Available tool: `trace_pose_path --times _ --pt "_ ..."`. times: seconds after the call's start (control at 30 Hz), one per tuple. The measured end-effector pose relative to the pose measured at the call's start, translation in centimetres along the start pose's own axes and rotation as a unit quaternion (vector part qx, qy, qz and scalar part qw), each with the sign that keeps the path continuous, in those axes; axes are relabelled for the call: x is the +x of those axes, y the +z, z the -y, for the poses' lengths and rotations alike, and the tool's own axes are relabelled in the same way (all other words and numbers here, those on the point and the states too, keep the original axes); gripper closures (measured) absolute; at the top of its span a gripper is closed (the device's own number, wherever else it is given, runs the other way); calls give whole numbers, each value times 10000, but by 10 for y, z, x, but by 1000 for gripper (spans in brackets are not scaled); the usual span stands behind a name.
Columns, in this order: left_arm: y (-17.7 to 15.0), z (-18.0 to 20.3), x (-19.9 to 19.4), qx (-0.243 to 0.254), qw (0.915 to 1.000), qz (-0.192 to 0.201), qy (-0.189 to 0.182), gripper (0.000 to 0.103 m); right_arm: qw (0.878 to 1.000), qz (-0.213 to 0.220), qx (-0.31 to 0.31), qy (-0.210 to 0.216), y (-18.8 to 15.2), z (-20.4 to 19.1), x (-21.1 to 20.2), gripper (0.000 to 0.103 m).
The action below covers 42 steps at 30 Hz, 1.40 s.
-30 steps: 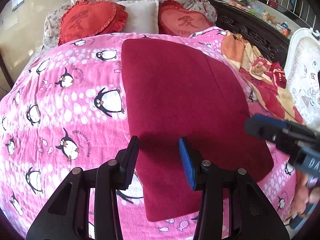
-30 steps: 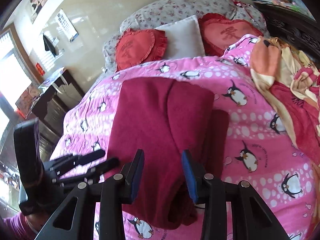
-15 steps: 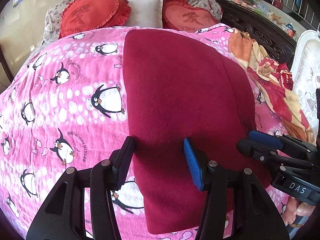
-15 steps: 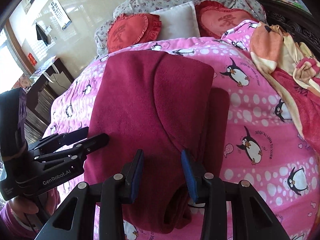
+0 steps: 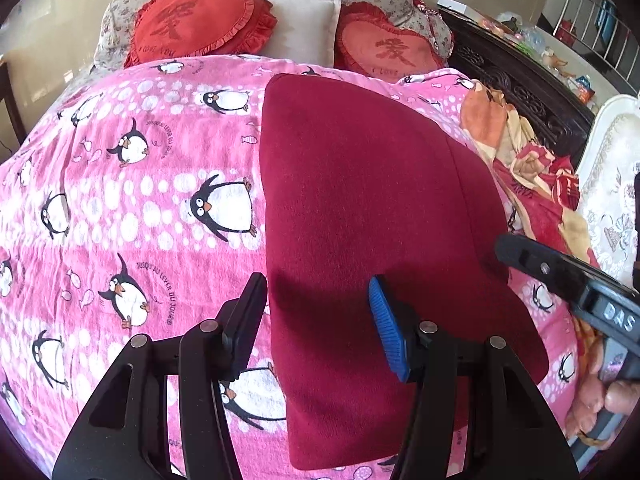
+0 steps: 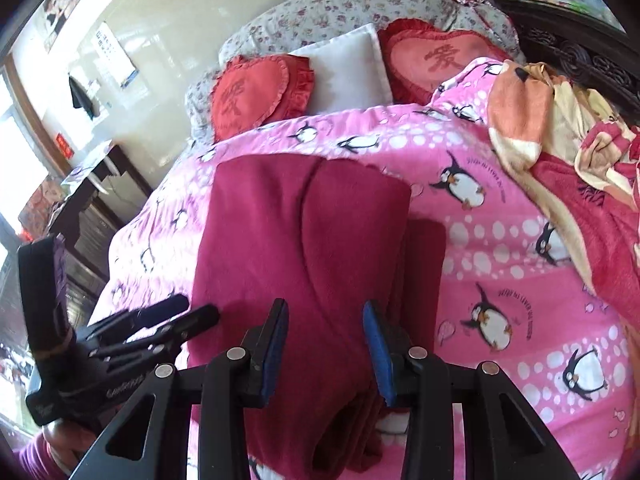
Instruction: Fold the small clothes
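Observation:
A dark red garment (image 5: 360,200) lies folded flat on the pink penguin bedspread (image 5: 140,200). My left gripper (image 5: 320,320) stands open over its near left edge, with one finger over the bedspread and the blue pad over the cloth. The pads are not pressing on anything. In the right wrist view the garment (image 6: 304,240) shows an overlapped fold down its middle and stacked layers at its near end. My right gripper (image 6: 326,346) hovers open above those layers. The left gripper (image 6: 192,309) sits at the garment's left side there.
Two red heart cushions (image 5: 192,28) (image 5: 384,48) and a white pillow (image 5: 304,20) lie at the head of the bed. A crumpled orange and red blanket (image 5: 532,184) runs along the right side by a dark carved frame (image 5: 520,84). A dark desk (image 6: 92,208) stands left.
The left gripper's jaws have spread wider over the garment's edge. The right gripper has shifted a little along the garment's right side, with its jaws unchanged. The garment lies as before.

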<state>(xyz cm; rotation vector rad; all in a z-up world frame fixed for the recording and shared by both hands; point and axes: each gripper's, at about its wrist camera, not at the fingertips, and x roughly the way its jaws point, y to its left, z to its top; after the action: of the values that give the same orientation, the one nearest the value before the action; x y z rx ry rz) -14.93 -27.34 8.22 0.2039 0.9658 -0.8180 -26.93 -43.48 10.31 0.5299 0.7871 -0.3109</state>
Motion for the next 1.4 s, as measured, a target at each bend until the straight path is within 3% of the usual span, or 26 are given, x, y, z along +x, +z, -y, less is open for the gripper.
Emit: trace_pose_path --times 0.17,0.23,0.4,0.57,0.73,0.83,0.97,1.07,1.13,1.33,1.4 --pt "4 4 10 56 10000 -40 47 48 9989 -25 190 -430 20 11 25 66" --pt "5 6 13 112 9999 -27 65 44 9987 -71 456 -223 24 21 34 66" --pt "6 12 23 270 9995 -30 176 37 9983 8 554 -206 22 35 45 66" --pt "7 11 29 181 9997 -72 156 31 9968 61 784 -109 17 46 47 50" --pt "6 0 16 -40 9997 -67 -224 31 9953 57 948 185 11 51 30 46" --pt "3 -8 13 -159 9987 -8 -486 31 9942 119 1022 327 3 58 25 29" --pt "1 -18 19 -314 9967 -169 -729 31 9909 33 1200 604 -4 71 29 29" --pt "1 -21 27 -470 9944 -251 -912 28 9842 -107 1307 1194 -6 73 40 29" --pt "2 -19 33 -509 9927 -312 -1044 23 9838 -135 1253 1278 -5 70 46 22" --pt "1 -17 51 -710 9880 -507 -1275 21 9891 -210 895 1153 -6 58 59 20" --pt "2 -18 51 -791 9864 -554 -1329 25 9915 -133 734 1063 -6 51 53 32"
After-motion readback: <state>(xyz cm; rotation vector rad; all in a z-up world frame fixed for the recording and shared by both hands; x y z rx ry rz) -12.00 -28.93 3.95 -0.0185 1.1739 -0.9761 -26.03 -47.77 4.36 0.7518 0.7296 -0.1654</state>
